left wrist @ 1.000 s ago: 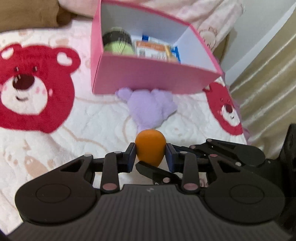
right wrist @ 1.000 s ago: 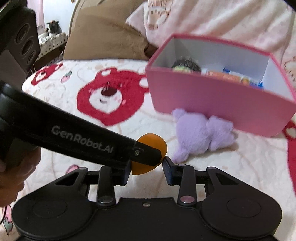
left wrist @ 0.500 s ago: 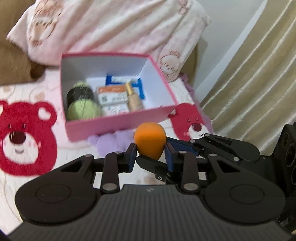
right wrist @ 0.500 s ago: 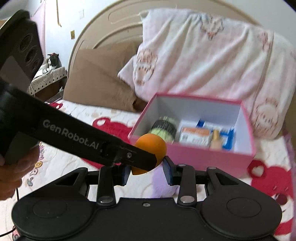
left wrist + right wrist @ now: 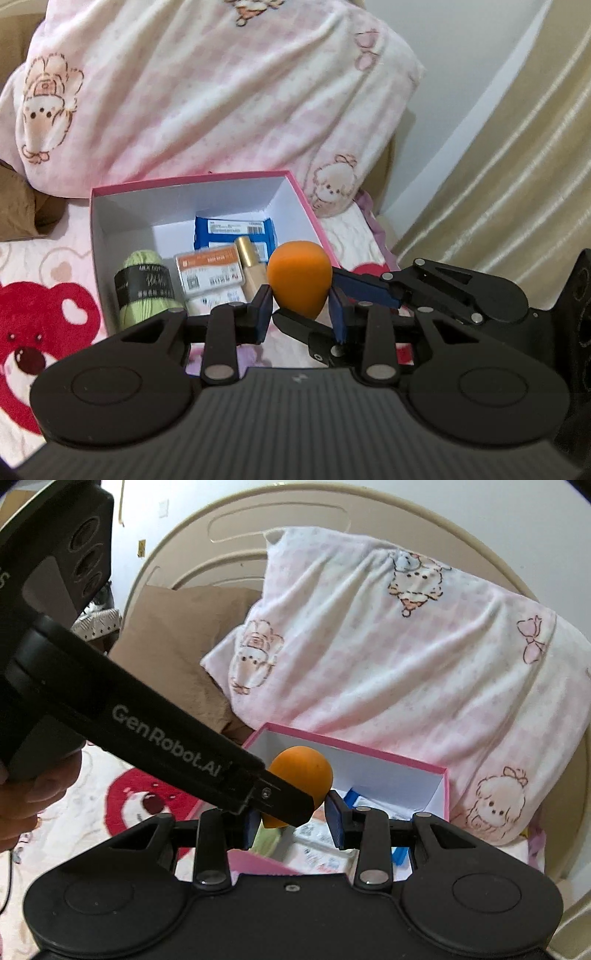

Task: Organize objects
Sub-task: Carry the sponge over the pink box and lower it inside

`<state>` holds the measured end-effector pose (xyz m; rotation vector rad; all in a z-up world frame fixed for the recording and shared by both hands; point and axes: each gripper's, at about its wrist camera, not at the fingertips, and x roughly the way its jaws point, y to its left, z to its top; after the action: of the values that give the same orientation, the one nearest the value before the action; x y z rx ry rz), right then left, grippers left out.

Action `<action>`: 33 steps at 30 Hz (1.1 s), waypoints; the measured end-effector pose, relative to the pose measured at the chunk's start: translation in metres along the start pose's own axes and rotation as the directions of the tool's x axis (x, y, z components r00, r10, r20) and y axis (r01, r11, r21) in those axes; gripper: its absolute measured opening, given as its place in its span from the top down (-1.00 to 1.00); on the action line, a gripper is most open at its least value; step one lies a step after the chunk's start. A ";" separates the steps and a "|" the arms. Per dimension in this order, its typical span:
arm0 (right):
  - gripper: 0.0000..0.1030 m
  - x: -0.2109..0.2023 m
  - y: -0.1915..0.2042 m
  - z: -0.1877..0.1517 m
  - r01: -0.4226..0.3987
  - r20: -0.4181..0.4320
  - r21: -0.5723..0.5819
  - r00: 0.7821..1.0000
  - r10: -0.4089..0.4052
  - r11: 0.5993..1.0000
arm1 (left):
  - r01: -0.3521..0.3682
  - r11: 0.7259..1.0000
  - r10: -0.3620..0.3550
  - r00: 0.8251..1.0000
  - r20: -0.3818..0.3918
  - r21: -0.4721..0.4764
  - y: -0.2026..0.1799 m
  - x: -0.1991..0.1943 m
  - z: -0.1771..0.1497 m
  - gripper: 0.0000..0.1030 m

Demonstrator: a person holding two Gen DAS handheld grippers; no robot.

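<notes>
Holding the orange sponge (image 5: 298, 283) upright between my left fingers (image 5: 264, 300), my right fingers (image 5: 335, 816) closing alongside it, I am hovering; the pink box (image 5: 96, 236) lies toward eleven o'clock.

Bedroom, headboard (image 5: 236, 528), pillow (image 5: 388, 657), curtain (image 5: 517, 166)

1. A bed (image 5: 59, 258) fills the room, with a pink and white cover that has big red bears on it.
2. A soft pink pillow (image 5: 406, 657) with small cartoon animals leans on a curved tan headboard (image 5: 280, 520).
3. A brown pillow (image 5: 173, 635) sits beside the pink one.
4. The wall (image 5: 454, 66) is white and bright.
5. A shiny gold curtain (image 5: 517, 177) hangs on one side of the bed.
</notes>
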<state>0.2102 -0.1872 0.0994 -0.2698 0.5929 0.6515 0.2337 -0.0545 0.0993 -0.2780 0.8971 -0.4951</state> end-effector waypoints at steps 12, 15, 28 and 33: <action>0.19 0.107 -0.053 0.008 0.039 -0.096 0.048 0.995 -0.034 0.998 | -0.008 0.993 0.015 0.998 0.057 -0.117 0.051 0.106 0.037 0.37; 0.19 0.126 -0.062 0.002 0.053 -0.091 0.093 0.995 -0.045 0.994 | 0.001 0.994 0.006 0.998 0.059 -0.109 0.063 0.126 0.039 0.36; 0.21 0.186 -0.079 -0.016 0.041 -0.152 0.192 0.988 -0.012 0.981 | 0.013 0.968 -0.003 0.999 0.040 -0.252 0.107 0.174 0.030 0.36; 0.22 0.196 -0.079 -0.018 0.053 -0.159 0.210 0.987 -0.019 0.976 | -0.027 0.968 0.035 0.999 0.026 -0.249 0.106 0.178 0.029 0.37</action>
<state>0.3776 -0.1599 -0.0273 -0.1300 0.8010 0.5287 0.3810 -0.0555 -0.0493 -0.4978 0.9332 -0.3481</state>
